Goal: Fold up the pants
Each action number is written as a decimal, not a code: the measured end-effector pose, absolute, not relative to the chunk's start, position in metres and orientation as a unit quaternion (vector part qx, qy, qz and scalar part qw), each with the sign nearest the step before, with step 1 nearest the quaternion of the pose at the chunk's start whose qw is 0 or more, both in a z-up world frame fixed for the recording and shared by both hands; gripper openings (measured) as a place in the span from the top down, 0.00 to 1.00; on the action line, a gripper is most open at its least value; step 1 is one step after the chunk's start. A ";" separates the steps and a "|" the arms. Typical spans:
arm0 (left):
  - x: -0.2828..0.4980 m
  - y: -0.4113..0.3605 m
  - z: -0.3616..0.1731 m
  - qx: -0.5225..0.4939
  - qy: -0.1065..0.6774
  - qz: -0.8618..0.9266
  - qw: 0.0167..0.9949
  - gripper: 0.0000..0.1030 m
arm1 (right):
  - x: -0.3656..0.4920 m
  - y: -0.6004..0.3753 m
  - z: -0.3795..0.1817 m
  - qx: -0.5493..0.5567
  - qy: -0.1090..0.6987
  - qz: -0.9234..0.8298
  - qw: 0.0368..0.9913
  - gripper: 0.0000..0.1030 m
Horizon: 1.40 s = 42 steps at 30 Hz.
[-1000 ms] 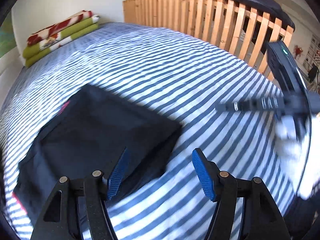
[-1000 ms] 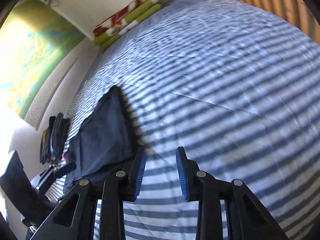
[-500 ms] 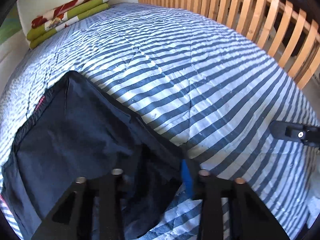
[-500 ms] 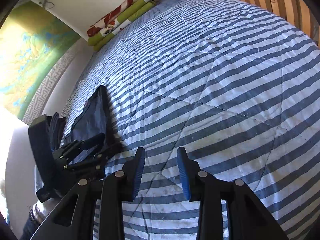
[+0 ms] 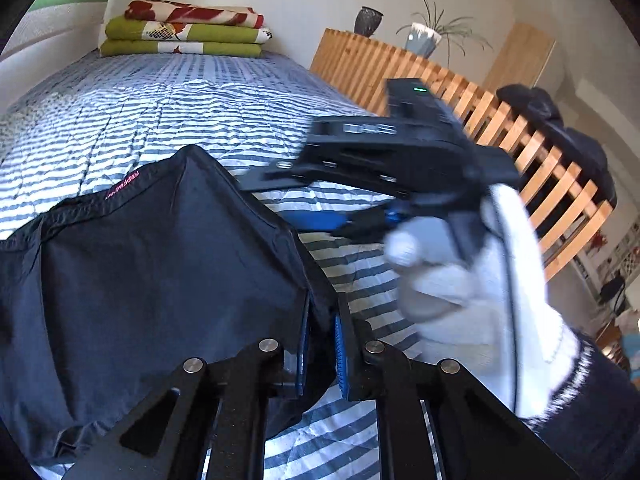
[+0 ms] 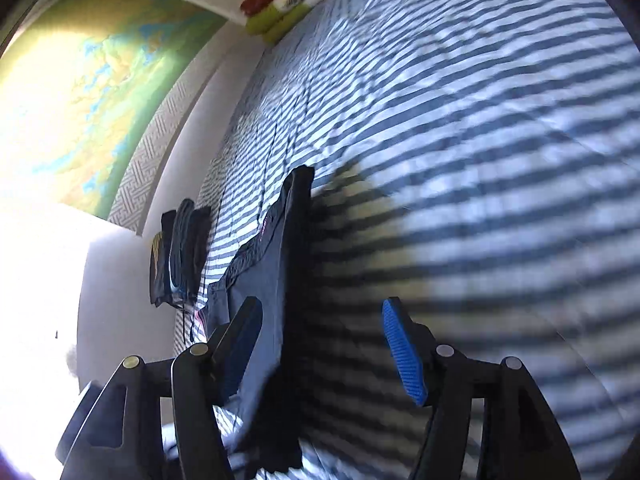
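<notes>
The dark navy pants point(image 5: 160, 260) lie folded on the striped bed cover point(image 5: 180, 112), with a pink label at the waistband. My left gripper point(image 5: 320, 344) is shut on their near right corner, and the cloth rises in a peak from there. My right gripper point(image 5: 276, 198), held by a white-gloved hand point(image 5: 440, 280), reaches in from the right at the pants' far right edge. In the right wrist view that gripper point(image 6: 322, 350) stands wide open, with the pants' point(image 6: 264, 280) raised edge between its fingers, close to the left finger point(image 6: 240, 340).
Folded green and red blankets point(image 5: 184, 28) lie at the head of the bed. A wooden slatted rail point(image 5: 500, 120) runs along the right side, with pots on a cabinet behind. A stack of folded dark clothes point(image 6: 180, 256) sits by the left wall under a map.
My left gripper has shut on the pants' corner and raised it. My right gripper has opened wider and moved left to the pants' edge.
</notes>
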State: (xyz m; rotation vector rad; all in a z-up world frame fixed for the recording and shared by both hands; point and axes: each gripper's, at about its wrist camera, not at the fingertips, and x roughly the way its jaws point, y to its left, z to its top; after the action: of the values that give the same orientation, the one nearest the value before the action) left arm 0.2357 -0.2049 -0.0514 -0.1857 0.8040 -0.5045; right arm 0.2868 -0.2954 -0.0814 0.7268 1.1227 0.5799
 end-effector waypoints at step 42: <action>0.218 0.025 -0.070 -0.191 0.427 -0.145 0.872 0.63 | 0.267 -0.118 0.038 0.188 0.536 0.173 0.804 0.97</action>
State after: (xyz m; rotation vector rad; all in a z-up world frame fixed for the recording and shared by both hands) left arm 0.2177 0.0247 -0.0698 -0.3987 0.8935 -0.3035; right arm 0.2674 -0.1177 0.0382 0.4027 1.1489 0.3699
